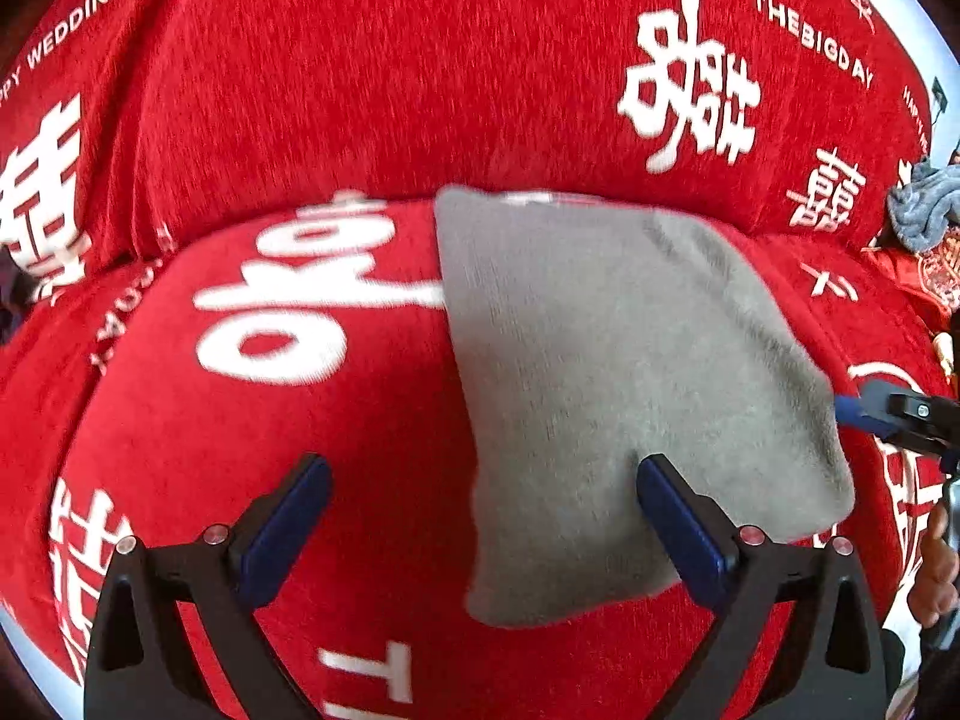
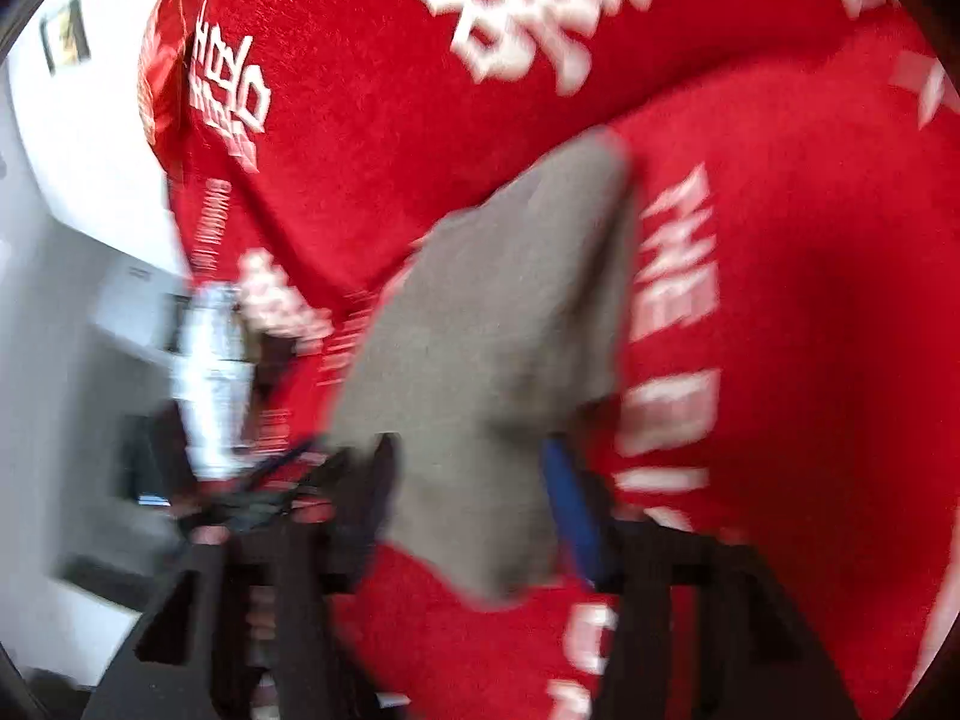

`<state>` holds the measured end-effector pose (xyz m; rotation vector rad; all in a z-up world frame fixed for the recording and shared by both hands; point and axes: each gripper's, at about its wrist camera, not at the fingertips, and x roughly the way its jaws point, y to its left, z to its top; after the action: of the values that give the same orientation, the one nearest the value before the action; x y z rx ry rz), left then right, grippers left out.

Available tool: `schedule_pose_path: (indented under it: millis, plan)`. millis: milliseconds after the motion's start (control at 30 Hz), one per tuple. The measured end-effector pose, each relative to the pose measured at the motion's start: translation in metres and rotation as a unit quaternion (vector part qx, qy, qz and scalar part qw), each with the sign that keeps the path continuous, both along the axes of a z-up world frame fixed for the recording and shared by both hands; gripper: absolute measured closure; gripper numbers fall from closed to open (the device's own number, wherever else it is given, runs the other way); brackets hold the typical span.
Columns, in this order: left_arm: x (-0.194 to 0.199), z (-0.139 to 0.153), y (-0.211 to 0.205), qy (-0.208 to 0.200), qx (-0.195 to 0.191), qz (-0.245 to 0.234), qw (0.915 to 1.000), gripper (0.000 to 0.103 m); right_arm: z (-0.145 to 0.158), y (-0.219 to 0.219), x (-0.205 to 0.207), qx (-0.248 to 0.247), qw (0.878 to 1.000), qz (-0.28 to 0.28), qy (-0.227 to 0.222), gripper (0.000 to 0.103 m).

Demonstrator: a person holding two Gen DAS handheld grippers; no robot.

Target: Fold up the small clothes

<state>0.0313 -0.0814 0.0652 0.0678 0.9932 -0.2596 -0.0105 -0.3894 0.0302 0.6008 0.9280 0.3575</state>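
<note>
Folded grey cloth [image 1: 630, 396] lies lengthwise on the red sofa seat [image 1: 240, 450], running away from both grippers.
Left gripper [image 1: 483, 498] wide, empty, straddling its near-left edge; right gripper [image 2: 474, 480] wide, empty, at its near-right corner.

Red sofa cover [image 1: 372, 96] with white lettering – pale wall [image 2: 90, 138] beside it.

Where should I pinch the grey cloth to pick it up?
Probably the near corner of the grey cloth, coming from the front edge: it lies flat on the red sofa cover, and that corner sits closest to the open left gripper.
</note>
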Motion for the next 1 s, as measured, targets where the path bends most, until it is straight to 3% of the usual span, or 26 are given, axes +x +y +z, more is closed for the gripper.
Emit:
schedule_pose_path:
  millis: [67, 200, 400, 533, 633, 767, 1000]
  plan:
    - [0.012, 0.004, 0.006, 0.014, -0.019, -0.001, 0.9997, 0.001, 0.007, -0.013, -0.001, -0.007, 1.000, -0.019, -0.008, 0.015]
    - [0.043, -0.004, 0.004, 0.051, -0.036, 0.000, 0.9981, 0.001, 0.008, -0.035, 0.010, 0.039, 0.999, -0.038, 0.002, 0.015]
    - [0.072, -0.027, -0.019, 0.105, -0.067, -0.020, 0.9920, 0.001, -0.015, 0.011, 0.057, 0.047, 0.998, 0.002, 0.042, 0.015]
    - [0.086, -0.046, -0.027, 0.153, -0.105, -0.037, 0.9821, 0.001, -0.031, 0.025, 0.075, 0.040, 0.997, 0.009, 0.065, 0.015]
    - [0.098, -0.059, -0.026, 0.194, -0.144, -0.044, 0.9695, 0.001, -0.046, 0.031, 0.088, 0.054, 0.995, 0.011, 0.078, 0.015]
    - [0.107, -0.061, -0.030, 0.203, -0.136, -0.072, 0.9669, 0.001, -0.050, 0.032, 0.101, 0.076, 0.994, 0.013, 0.077, 0.015]
    - [0.109, -0.062, -0.031, 0.204, -0.135, -0.108, 0.9635, 0.001, -0.048, 0.054, 0.100, 0.062, 0.994, 0.053, 0.073, 0.017]
